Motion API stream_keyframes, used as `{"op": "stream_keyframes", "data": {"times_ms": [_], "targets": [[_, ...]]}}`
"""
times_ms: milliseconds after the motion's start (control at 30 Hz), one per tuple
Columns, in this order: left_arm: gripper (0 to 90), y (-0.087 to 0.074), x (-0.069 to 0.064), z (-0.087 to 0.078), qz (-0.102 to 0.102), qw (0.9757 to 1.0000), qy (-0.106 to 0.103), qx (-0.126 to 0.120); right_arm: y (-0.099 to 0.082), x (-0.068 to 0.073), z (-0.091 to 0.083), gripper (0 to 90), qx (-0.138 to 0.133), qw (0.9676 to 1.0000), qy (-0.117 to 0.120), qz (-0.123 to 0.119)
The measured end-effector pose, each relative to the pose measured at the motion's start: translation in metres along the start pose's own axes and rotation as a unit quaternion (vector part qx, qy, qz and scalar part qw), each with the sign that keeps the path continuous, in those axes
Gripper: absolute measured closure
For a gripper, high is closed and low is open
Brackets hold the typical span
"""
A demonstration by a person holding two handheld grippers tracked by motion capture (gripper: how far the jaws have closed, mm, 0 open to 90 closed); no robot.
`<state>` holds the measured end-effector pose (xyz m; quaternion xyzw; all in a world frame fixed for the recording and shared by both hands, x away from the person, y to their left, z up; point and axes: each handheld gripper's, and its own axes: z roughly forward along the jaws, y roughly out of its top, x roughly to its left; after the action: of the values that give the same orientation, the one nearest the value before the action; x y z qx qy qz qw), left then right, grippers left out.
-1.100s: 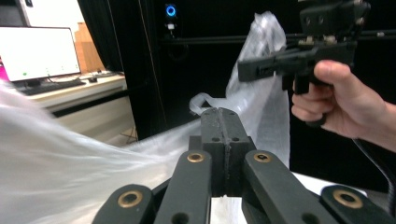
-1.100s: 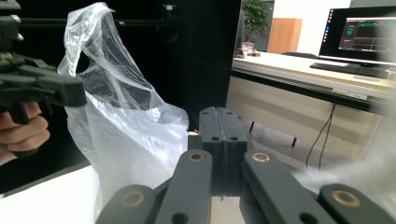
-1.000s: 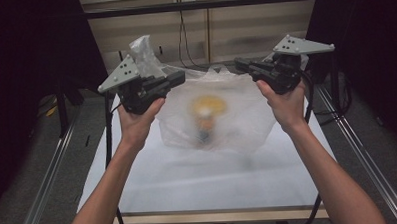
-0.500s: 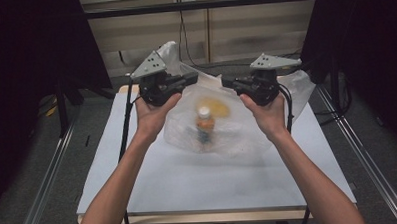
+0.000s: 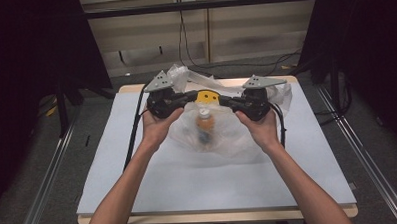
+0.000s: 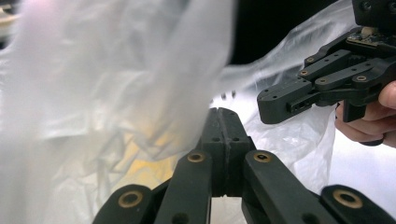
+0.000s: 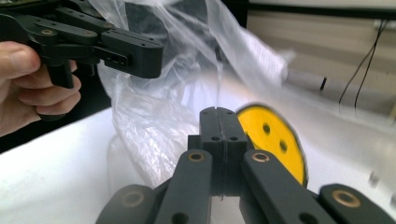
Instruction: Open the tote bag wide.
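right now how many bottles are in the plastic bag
1. The bottle stands inside the plastic bag at mid-table, between the two grippers; crumpled folds could hide more.

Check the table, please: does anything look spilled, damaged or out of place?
Nothing spilled or damaged stands out. A small bottle sits inside the crumpled clear plastic bag, and a yellow disc with holes lies beside it.
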<state>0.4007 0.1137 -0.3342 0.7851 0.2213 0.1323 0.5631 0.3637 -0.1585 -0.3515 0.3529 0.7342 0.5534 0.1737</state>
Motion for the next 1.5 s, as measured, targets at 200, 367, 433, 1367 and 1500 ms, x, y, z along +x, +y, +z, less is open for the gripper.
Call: {"op": "stream_keyframes", "data": {"times_ms": [200,367,433,1367,1500], "targets": [[90.0,-0.023,0.010,0.015,-0.014,0.9996,0.000,0.025,-0.020,-0.012,0.016,90.0,0.027,0.9995,-0.005,0.012],[90.0,-0.036,0.008,0.014,-0.022,0.9992,-0.004,0.034,-0.032,-0.008,0.018,90.0,0.040,0.9992,0.008,0.007],[90.0,-0.038,0.007,0.013,-0.021,0.9990,-0.004,0.039,-0.034,-0.007,0.018,90.0,0.044,0.9989,0.011,0.008],[90.0,-0.140,0.019,0.047,-0.056,0.9811,-0.013,0.185,-0.128,-0.033,0.045,90.0,0.199,0.9791,0.016,0.038],[90.0,-0.145,0.016,0.049,-0.056,0.9789,-0.012,0.196,-0.129,-0.032,0.044,90.0,0.200,0.9789,0.018,0.037]]}}
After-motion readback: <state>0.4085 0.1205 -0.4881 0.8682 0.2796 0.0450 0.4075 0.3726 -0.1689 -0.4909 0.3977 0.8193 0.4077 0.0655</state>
